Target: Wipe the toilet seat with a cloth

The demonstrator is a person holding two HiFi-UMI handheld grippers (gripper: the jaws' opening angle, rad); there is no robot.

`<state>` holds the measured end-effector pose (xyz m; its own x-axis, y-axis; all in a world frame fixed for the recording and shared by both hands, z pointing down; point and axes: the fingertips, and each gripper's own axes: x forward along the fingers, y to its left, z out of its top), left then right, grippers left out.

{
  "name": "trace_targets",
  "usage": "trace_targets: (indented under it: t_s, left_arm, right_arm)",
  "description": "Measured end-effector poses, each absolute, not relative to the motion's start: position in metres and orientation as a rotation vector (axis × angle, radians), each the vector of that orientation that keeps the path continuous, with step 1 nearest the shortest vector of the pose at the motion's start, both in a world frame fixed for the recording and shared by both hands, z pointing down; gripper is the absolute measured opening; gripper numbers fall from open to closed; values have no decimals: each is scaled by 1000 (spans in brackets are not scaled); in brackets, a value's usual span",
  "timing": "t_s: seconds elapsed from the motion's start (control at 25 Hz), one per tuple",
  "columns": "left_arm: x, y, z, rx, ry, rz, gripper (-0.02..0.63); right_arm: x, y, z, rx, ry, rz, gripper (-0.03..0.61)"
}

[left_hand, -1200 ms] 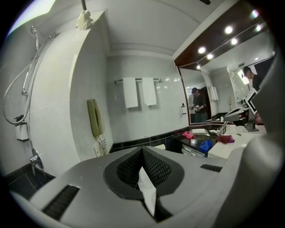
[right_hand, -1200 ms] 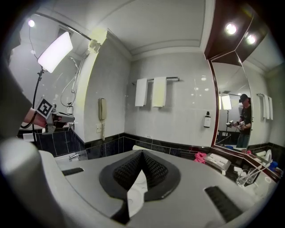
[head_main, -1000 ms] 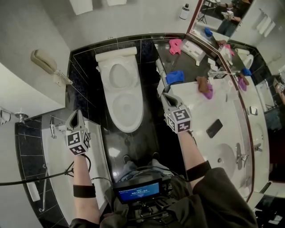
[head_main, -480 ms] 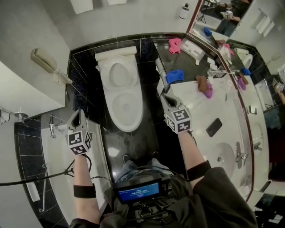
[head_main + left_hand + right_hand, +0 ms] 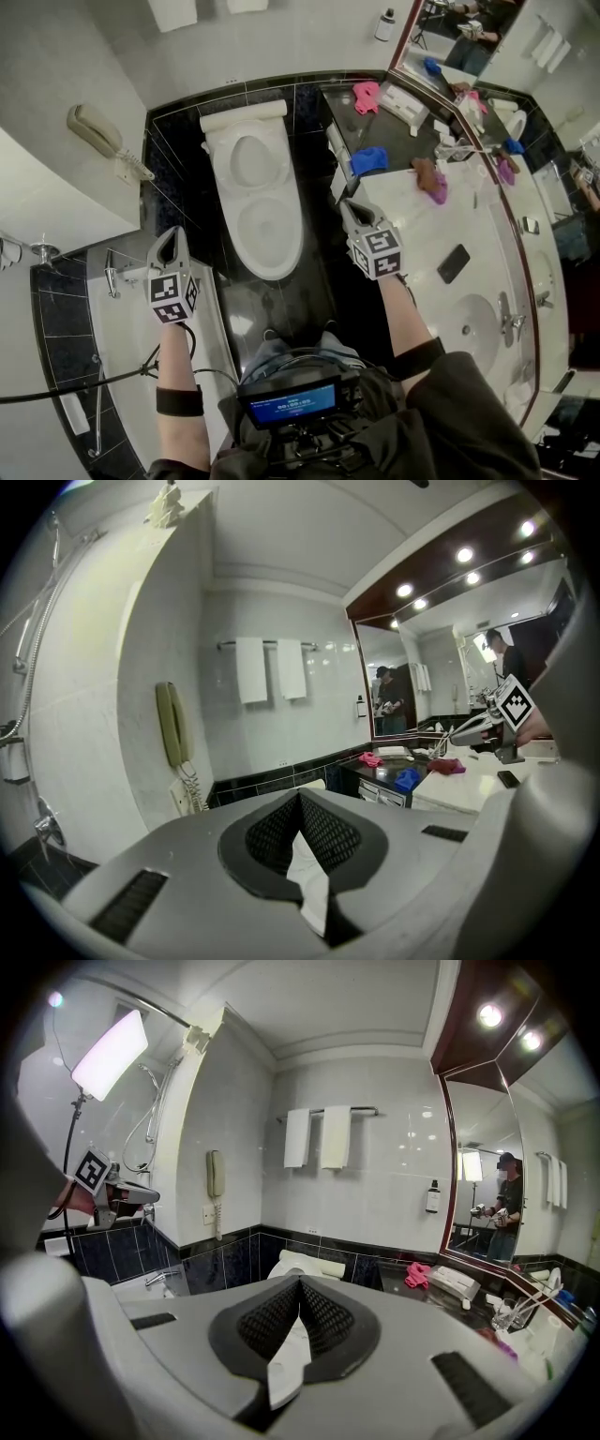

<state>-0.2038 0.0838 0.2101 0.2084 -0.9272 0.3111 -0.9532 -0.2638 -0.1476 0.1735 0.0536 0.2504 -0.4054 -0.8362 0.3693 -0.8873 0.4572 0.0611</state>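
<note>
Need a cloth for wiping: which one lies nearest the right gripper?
The blue cloth, just beyond the right gripper; the pink cloth and brown cloth lie farther.

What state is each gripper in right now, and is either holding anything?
Left gripper: tongs closed, holding nothing.
Right gripper: tongs closed, holding nothing.

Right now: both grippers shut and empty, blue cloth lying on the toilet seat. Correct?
One thing is off. The blue cloth lies on the dark counter to the right of the toilet, not on its seat; the head view shows this. The rest holds: the left gripper and the right gripper are both shut and empty.
</note>
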Motion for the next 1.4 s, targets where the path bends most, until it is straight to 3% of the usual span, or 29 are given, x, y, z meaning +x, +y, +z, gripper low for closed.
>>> trace_targets:
  t_s: [0.28,0.72,1.4]
  left_arm:
    - [-195,65,209,2488,-1759,526,0]
    - [-126,28,229,2619,-1555,604,0]
    - [32,-67,292,2573,-1432,732,0]
  right_arm:
    - [179,43,259,1536,-2253,200,64]
    - [252,6,281,1563,-2054,207,214]
    - [353,-132,402,1043,-1923,53,232]
